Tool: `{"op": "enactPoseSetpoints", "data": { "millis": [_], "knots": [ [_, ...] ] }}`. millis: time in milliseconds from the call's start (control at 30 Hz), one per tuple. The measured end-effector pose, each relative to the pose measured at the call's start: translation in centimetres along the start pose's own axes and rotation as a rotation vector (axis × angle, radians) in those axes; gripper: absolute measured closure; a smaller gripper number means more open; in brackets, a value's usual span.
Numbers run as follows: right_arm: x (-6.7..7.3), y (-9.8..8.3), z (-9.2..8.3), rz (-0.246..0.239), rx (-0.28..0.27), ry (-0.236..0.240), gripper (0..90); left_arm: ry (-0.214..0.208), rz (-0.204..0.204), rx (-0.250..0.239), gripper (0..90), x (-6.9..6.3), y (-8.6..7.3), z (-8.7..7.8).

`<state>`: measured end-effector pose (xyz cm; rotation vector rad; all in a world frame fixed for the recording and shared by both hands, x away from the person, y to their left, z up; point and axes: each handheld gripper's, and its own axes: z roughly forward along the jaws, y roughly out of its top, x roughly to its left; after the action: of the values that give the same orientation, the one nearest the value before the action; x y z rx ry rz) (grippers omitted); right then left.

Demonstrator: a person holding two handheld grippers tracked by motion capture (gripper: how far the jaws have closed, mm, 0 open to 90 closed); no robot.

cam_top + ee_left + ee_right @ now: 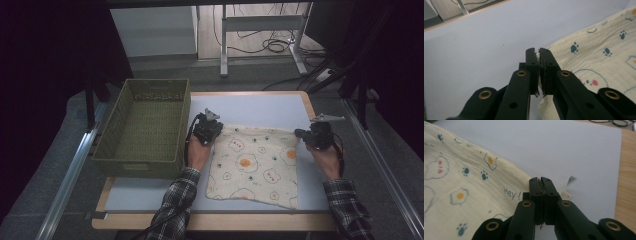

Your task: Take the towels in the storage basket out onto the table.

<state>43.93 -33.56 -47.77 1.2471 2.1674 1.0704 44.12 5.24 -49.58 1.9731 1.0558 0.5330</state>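
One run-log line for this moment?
left gripper: shut on cream printed cloth far corner | right gripper: shut on other far corner | green basket: empty

Cream printed cloth (252, 167) — flat, far corners pinched

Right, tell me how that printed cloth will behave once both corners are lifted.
The printed cloth looks thin and crinkled, so it will probably sag limply between the left tool and right tool. Likely light. The free near edge may drag across the table.
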Motion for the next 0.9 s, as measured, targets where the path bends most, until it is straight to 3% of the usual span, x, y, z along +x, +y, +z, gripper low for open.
{"op": "enactPoseSetpoints", "data": {
  "millis": [167,433,900],
  "knots": [
    [0.4,-0.6,-2.0,0.015,-0.041,0.035,88.5,-0.004,0.015,-0.022,86.0,-1.1,-0.5,-1.6],
    [1.2,-2.2,-4.4,0.019,-0.045,0.08,88.5,-0.03,0.035,-0.035,86.2,-2.4,-2.4,-2.9],
    [4.4,-5.6,-7.1,-0.03,-0.039,0.13,88.5,-0.093,0.037,-0.086,86.2,-4.3,-6.4,-6.4]
  ]
}}
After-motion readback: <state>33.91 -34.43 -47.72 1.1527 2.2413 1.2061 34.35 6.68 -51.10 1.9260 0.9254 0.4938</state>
